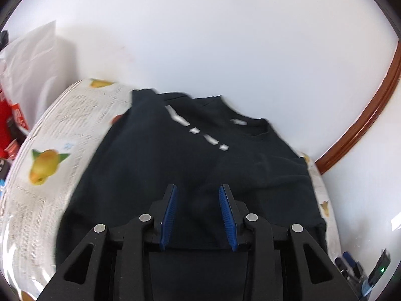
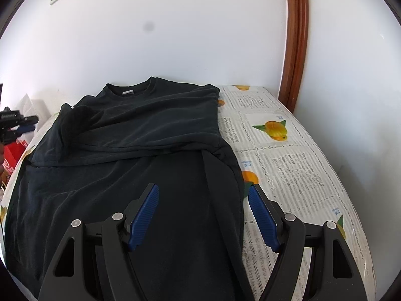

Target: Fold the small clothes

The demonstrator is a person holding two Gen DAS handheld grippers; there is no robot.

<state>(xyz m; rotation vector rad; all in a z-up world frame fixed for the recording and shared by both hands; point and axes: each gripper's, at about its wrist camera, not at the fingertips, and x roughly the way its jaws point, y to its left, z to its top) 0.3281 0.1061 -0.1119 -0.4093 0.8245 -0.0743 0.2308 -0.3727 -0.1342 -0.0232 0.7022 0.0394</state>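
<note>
Black T-shirt [image 2: 140,170] lies lengthwise, collar toward wall [image 2: 175,30]; both grippers [image 1: 198,215] [image 2: 203,215] spread, empty.

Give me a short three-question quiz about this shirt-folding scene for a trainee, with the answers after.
1. True or false: the right gripper is shut on the black T-shirt.
2. Multiple choice: what fruit is printed on the tablecloth? A) cherries B) yellow-orange fruit with green leaves C) grapes
3. Fill the gap: in the left wrist view, the left gripper hovers with its jaws ____ over the shirt.

Key: 1 false, both jaws stand apart with nothing between them. 2 B. 3 open.
</note>
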